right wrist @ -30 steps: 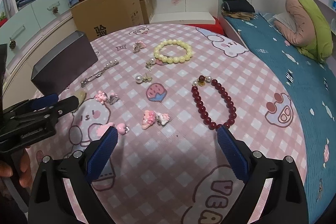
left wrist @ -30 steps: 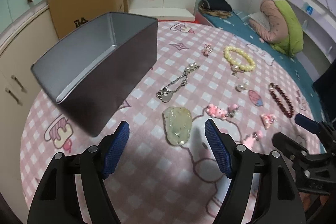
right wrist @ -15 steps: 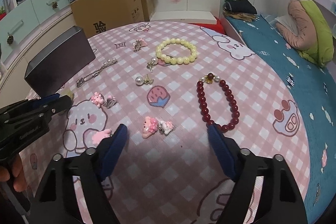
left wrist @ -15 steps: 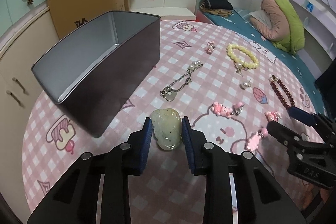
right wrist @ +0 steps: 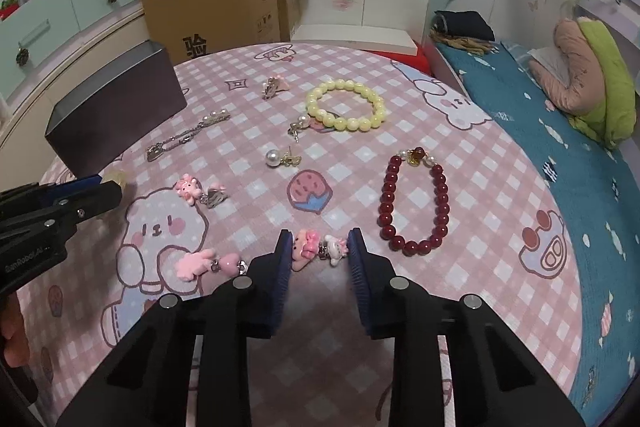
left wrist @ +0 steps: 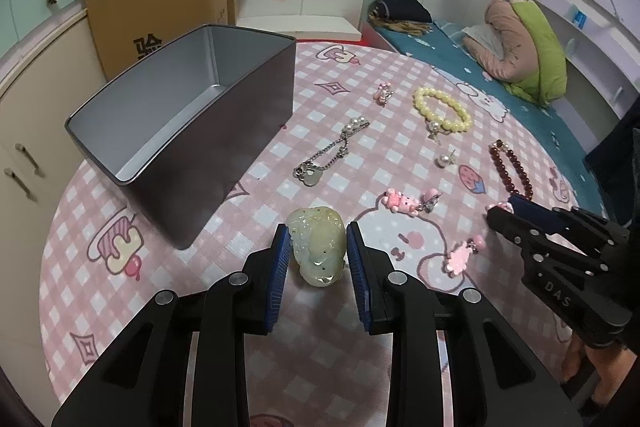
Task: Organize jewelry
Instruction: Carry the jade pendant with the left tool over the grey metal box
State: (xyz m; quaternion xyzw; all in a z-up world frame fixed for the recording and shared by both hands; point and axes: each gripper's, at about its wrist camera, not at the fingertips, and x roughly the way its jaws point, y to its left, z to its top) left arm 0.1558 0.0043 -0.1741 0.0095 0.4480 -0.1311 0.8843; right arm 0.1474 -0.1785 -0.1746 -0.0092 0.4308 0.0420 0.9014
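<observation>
My left gripper [left wrist: 316, 251] is shut on a pale green jade pendant [left wrist: 318, 247], held just above the pink checked tablecloth beside an open grey metal box [left wrist: 180, 131]. My right gripper [right wrist: 318, 251] is shut on a pink-and-white cartoon charm pair [right wrist: 316, 247] that lies on the cloth. Loose on the cloth lie a silver chain [left wrist: 332, 155], a yellow bead bracelet [right wrist: 346, 109], a dark red bead bracelet [right wrist: 416, 203], a pearl earring [right wrist: 280, 158], a pink bear charm [right wrist: 196, 189] and a pink bow charm [right wrist: 204, 265].
A cardboard carton [right wrist: 216, 11] and cupboards stand behind the round table. A bed with a teal sheet [right wrist: 560, 131] runs along the right side. The left gripper also shows at the left edge of the right wrist view [right wrist: 60, 211].
My left gripper closed on the jade pendant and lifted it slightly. My right gripper moved forward and closed around the pink-and-white charm pair.
</observation>
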